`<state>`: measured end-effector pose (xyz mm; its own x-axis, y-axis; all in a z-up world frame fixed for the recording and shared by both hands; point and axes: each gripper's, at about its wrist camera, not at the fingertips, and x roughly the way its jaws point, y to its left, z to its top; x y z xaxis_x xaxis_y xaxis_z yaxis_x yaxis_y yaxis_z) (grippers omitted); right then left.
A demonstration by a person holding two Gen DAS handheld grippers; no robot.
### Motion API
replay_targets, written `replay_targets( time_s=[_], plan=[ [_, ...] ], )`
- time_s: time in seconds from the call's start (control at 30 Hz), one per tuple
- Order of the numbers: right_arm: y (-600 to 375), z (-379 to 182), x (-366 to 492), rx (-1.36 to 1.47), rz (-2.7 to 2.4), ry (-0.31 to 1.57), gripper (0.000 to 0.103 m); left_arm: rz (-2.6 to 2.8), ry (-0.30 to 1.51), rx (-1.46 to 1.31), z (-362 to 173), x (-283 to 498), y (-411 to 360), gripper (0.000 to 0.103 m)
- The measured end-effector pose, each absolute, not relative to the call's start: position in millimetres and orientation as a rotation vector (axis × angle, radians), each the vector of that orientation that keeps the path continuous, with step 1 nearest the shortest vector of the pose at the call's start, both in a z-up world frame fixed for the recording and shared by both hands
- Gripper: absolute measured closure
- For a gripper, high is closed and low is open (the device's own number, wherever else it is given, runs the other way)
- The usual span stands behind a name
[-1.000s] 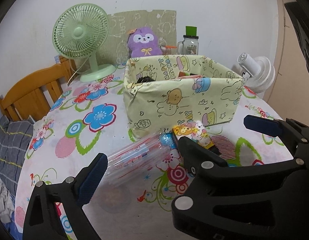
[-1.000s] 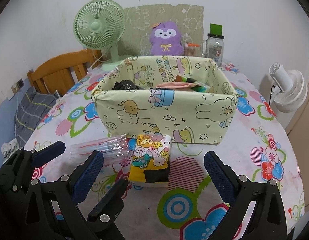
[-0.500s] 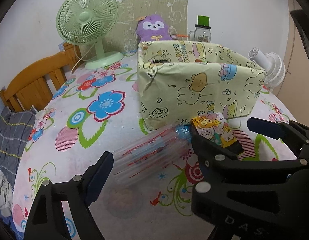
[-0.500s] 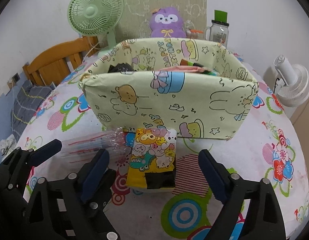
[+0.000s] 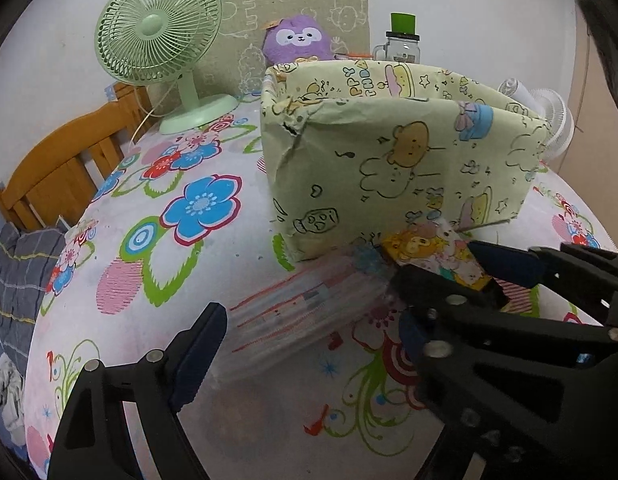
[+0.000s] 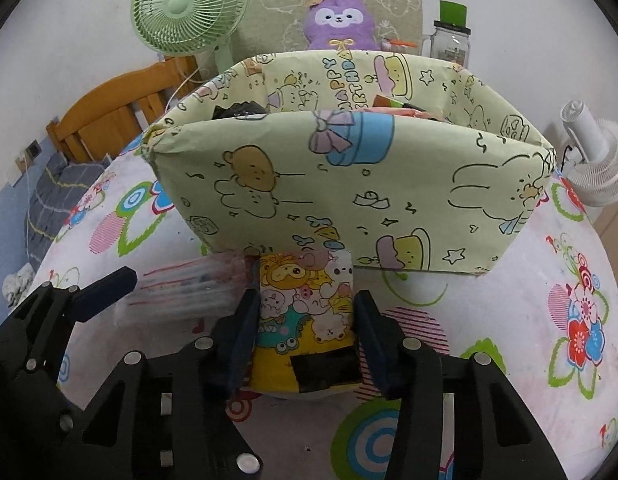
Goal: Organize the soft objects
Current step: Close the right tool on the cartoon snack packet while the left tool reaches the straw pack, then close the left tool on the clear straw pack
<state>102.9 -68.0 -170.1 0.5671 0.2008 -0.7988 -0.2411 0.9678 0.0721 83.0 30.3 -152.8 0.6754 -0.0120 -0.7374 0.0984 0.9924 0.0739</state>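
Note:
A yellow cartoon-print soft pack lies on the flowered tablecloth in front of the pale green paper-covered box. My right gripper has closed its fingers against both sides of the pack. The pack also shows in the left wrist view. A clear plastic pack with red stripes lies just left of it, also in the right wrist view. My left gripper is open and straddles the clear pack low over the table. The box holds several soft items.
A green desk fan, a purple plush and a glass jar with a green lid stand behind the box. A white fan is at the right edge. A wooden chair stands at the left.
Both grippers moved forward and down toward the box. The right gripper's fingers closed in onto the cartoon pack. The left gripper came over the clear pack, still open.

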Motion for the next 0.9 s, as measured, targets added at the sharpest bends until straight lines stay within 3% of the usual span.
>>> replay_targets(
  time_s=[0.6,0.63,0.7,0.77,0.9],
  plan=[
    [-75,-166,103,-0.029,0.211,0.935,0.053,-0.080,0.843,0.136,-157,101,28,0.014],
    [-76,-166,103,-0.029,0.210,0.935,0.053,-0.083,0.846,0.131,-156,101,29,0.017],
    [-76,-165,103,-0.026,0.209,0.935,0.052,-0.123,0.859,0.106,-156,100,29,0.037],
    [-76,-165,102,-0.023,0.208,0.933,0.052,-0.155,0.867,0.090,-155,99,27,0.050],
    [-76,-165,102,-0.027,0.209,0.933,0.052,-0.169,0.860,0.124,-153,93,18,0.065]
  ],
)
